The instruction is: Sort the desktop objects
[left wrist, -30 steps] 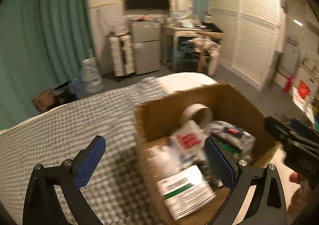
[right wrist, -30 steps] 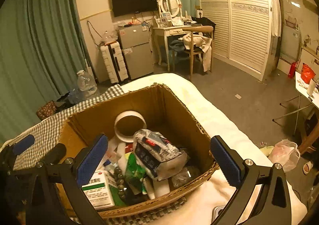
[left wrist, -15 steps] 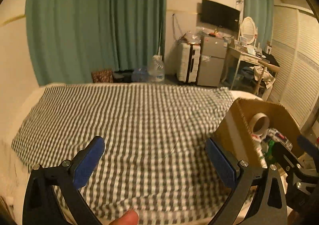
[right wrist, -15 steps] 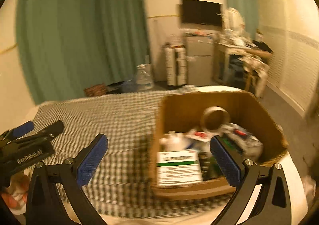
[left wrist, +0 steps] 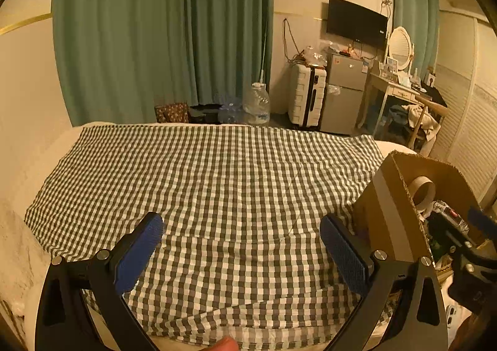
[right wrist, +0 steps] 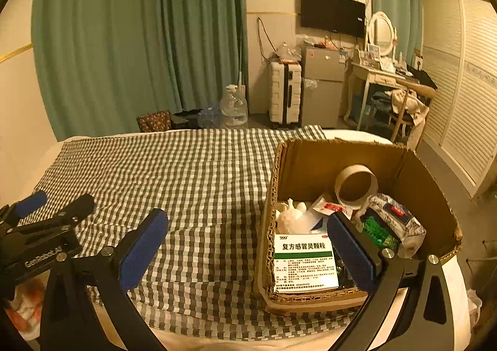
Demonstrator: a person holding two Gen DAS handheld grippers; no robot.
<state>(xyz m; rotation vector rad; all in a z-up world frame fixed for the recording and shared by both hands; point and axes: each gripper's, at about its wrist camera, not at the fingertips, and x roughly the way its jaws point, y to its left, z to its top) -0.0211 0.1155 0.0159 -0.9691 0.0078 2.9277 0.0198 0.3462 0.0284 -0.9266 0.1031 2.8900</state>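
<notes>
A cardboard box [right wrist: 431,192] stands on the right part of a checked cloth [right wrist: 198,183]. It holds a white and green medicine box [right wrist: 303,264], a tape roll [right wrist: 355,186], a wrapped packet [right wrist: 391,223] and a white lump [right wrist: 290,219]. My right gripper [right wrist: 248,248] is open and empty, over the box's left wall. My left gripper [left wrist: 240,251] is open and empty above the bare checked cloth [left wrist: 217,183], with the box [left wrist: 388,205] to its right. The left gripper also shows at the left edge of the right wrist view [right wrist: 40,226].
Green curtains [left wrist: 161,40] hang behind the bed. A white suitcase [left wrist: 306,99], a small fridge [left wrist: 344,93], a water jug [left wrist: 256,102] and a dressing table with a chair [left wrist: 403,102] stand on the far side. Louvred doors [right wrist: 466,86] fill the right.
Both grippers have swung left, away from the box. The left wrist view has gone from the box's inside to the bare checked cloth. Both stayed open.
</notes>
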